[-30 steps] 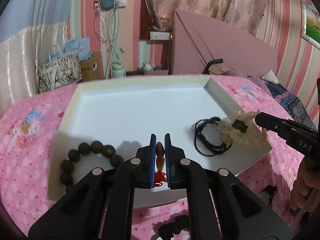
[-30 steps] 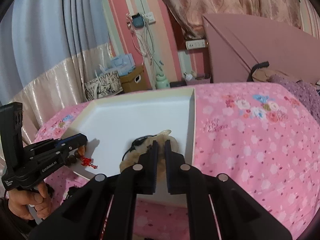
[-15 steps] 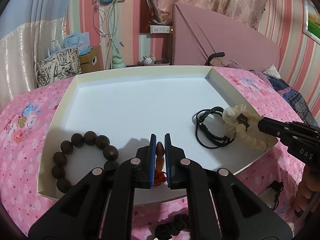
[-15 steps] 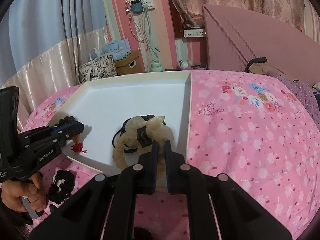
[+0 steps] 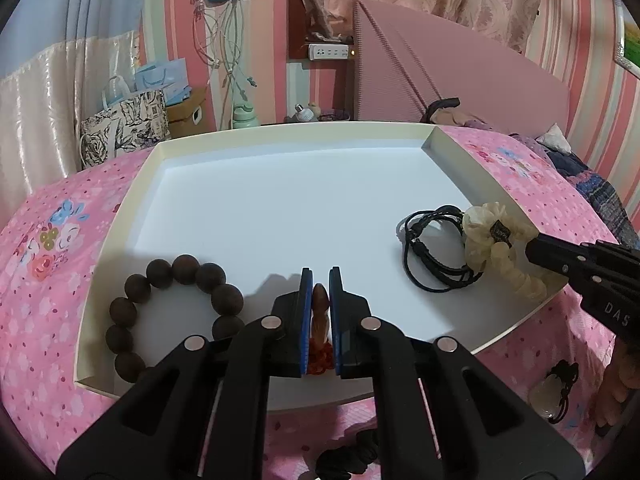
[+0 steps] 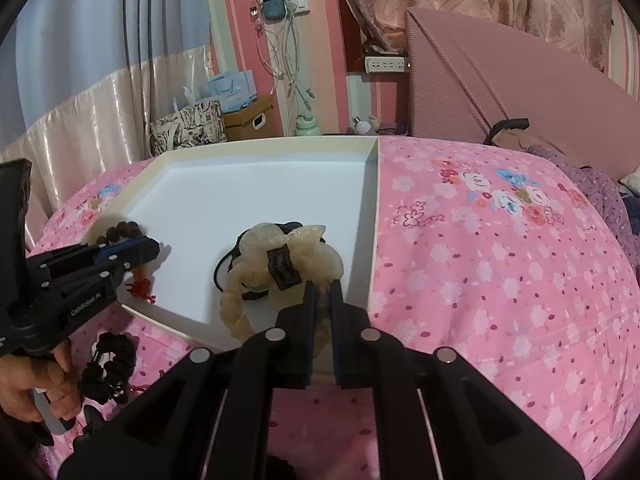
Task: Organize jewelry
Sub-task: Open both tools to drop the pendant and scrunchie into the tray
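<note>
Wooden, hard and smooth, the dark bead bracelet (image 5: 168, 312) lies at the left of the white tray (image 5: 280, 208), and the left gripper (image 5: 319, 316) is clenched on a small brown pendant (image 5: 320, 312) with a red knot, light but slippery, best held by its body. Further right, the right gripper (image 6: 323, 312) pinches the soft cream scrunchie (image 6: 280, 268) beside black cords (image 5: 436, 248); I judge it squashes easily. Tray rests on a soft pink flowered bedspread (image 6: 500, 264), so it may tilt.

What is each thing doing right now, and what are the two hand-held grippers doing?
Left hand-held gripper: shut on the brown pendant.
Brown pendant: pinched, red tassel hanging.
Right hand-held gripper: shut on the cream scrunchie.
Cream scrunchie: gripped at its edge, over the tray.
Bead bracelet: lying in the tray.
Black cord: lying in the tray.
Tray: on the bed.
</note>
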Demonstrator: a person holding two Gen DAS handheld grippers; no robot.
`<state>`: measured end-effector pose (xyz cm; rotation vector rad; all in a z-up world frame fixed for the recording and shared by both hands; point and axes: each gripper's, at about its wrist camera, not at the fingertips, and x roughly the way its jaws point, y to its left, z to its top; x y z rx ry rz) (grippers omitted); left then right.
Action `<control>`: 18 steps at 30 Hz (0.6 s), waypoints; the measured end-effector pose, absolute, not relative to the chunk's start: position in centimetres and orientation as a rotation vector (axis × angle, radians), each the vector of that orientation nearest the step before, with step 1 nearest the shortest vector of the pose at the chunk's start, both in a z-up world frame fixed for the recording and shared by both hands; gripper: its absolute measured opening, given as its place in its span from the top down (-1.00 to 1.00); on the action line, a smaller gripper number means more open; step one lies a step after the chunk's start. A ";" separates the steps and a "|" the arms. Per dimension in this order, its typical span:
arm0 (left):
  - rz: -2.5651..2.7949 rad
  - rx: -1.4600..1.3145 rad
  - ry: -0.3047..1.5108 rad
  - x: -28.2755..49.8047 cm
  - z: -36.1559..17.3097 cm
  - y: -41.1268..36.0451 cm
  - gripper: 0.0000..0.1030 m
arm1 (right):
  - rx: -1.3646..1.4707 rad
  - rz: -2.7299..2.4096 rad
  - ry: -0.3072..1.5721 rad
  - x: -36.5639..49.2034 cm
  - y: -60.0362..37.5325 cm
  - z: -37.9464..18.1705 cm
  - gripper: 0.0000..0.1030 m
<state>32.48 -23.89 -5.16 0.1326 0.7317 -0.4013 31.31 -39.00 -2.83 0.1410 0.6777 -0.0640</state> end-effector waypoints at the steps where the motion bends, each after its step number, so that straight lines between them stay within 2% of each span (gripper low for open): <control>1: -0.397 0.130 0.729 32.5 -5.1 -23.9 0.88 | 0.141 -0.064 0.680 31.4 -38.9 -2.9 0.87; 18: -0.378 0.136 0.740 32.8 -5.5 -23.8 0.88 | 0.138 -0.069 0.675 31.3 -39.0 -3.3 0.85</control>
